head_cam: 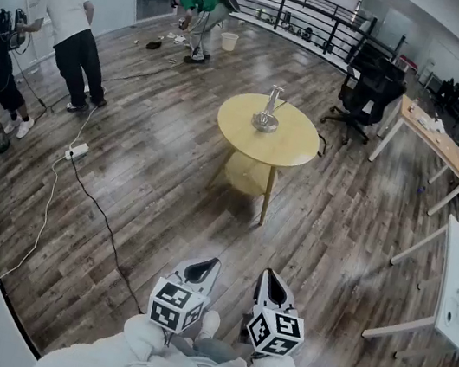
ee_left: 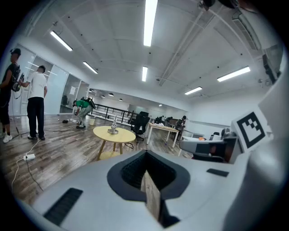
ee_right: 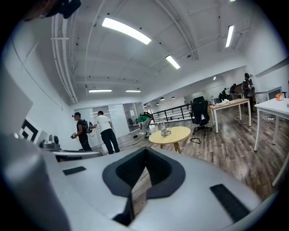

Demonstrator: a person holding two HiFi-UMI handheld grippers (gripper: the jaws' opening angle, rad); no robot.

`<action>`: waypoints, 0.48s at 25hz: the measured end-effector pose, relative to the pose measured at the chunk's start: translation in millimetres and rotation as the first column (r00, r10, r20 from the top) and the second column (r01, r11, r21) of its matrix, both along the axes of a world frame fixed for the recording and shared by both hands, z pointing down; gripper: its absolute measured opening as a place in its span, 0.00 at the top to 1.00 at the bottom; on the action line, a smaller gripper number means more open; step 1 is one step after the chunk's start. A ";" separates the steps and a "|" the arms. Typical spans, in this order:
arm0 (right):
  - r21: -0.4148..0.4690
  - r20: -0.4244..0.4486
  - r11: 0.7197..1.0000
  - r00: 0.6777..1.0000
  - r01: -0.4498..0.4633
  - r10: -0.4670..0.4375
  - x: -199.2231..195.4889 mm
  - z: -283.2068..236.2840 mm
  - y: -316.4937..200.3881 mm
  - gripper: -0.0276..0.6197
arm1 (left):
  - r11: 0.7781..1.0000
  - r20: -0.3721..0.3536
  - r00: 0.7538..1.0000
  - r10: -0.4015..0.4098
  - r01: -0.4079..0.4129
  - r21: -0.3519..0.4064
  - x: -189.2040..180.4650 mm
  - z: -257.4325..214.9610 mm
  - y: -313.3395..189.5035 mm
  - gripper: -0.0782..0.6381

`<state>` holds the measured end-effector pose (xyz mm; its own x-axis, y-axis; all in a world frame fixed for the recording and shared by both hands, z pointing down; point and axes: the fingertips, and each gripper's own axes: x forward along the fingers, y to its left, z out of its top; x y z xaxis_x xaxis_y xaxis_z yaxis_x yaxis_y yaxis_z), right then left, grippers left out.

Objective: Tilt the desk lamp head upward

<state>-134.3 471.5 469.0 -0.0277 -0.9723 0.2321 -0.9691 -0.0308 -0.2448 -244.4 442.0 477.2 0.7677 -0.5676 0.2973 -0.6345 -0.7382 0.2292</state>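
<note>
A silver desk lamp (head_cam: 268,111) stands on a round yellow table (head_cam: 292,150) in the middle of the room, several steps ahead of me. Its arm points up and its base is a round metal disc. Both grippers are held close to my body at the bottom of the head view, far from the lamp. My left gripper (head_cam: 207,267) is shut with nothing in it, and so is my right gripper (head_cam: 270,280). The left gripper view shows the lamp (ee_left: 113,128) small on the table (ee_left: 118,135) beyond the shut left gripper (ee_left: 147,179). In the right gripper view the lamp (ee_right: 164,128) sits past the shut right gripper (ee_right: 141,179).
A black cable (head_cam: 106,227) and a power strip (head_cam: 76,150) lie on the wooden floor to the left. A black office chair (head_cam: 369,90) and a wooden desk (head_cam: 433,133) stand behind the table, a white desk (head_cam: 458,284) at right. Two people (head_cam: 74,29) stand at left, another (head_cam: 203,8) bends at the back.
</note>
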 end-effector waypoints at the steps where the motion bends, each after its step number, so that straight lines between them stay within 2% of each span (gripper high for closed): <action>1: -0.005 0.001 1.000 1.000 0.002 -0.002 5.8 2.9 -3.1 0.94 | 1.000 0.000 1.000 -0.003 0.003 -0.001 5.4 1.7 -2.2 0.89; 12: 0.006 0.003 1.000 1.000 0.025 -0.025 54.2 0.8 -71.5 0.94 | 1.000 0.006 1.000 -0.010 0.010 0.006 58.5 2.4 -65.3 0.89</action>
<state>-80.1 400.1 469.8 -0.0524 -0.9726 0.2263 -0.9689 -0.0054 -0.2476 -185.9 376.7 479.6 0.7603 -0.5767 0.2989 -0.6430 -0.7333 0.2207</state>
